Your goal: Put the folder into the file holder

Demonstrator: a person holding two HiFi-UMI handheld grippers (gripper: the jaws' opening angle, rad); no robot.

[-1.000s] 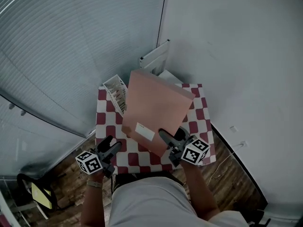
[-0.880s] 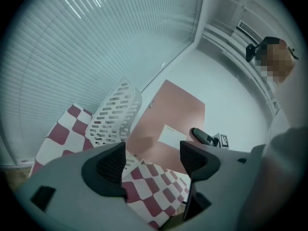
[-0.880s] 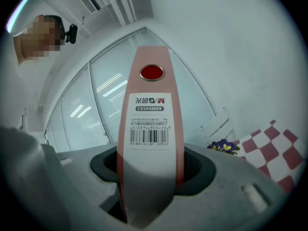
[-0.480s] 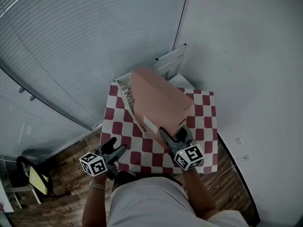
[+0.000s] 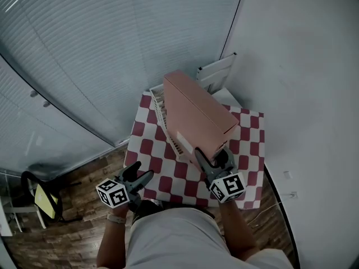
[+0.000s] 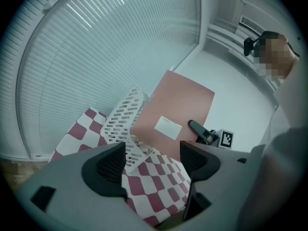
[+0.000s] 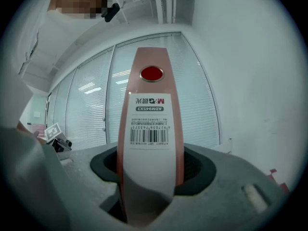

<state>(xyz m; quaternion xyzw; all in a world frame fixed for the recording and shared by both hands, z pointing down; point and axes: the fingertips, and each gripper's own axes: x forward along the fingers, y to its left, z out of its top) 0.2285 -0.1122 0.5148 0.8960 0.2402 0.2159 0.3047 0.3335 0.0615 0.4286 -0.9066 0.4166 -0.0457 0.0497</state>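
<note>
The pink box folder (image 5: 196, 116) is held tilted in the air above the checkered table (image 5: 147, 148), its lower edge close over the white perforated file holder (image 5: 159, 102). My right gripper (image 5: 216, 161) is shut on the folder's near end. In the right gripper view the folder's spine (image 7: 150, 129), with a red dot and a barcode label, is clamped between the jaws of the right gripper (image 7: 150, 172). My left gripper (image 5: 137, 175) hangs open and empty at the table's front left edge. From the left gripper (image 6: 151, 160) view, the folder (image 6: 178, 114) stands just right of the file holder (image 6: 122, 117).
A white slatted radiator (image 5: 216, 72) stands behind the table in the corner. Blinds cover the glass wall on the left and a plain white wall is on the right. A chair with a yellow seat (image 5: 44, 205) stands on the wood floor at the far left.
The right gripper has turned the folder from broad-face-up toward edge-on and carried it nearer the file holder. The left gripper has stayed open near the front left edge.
</note>
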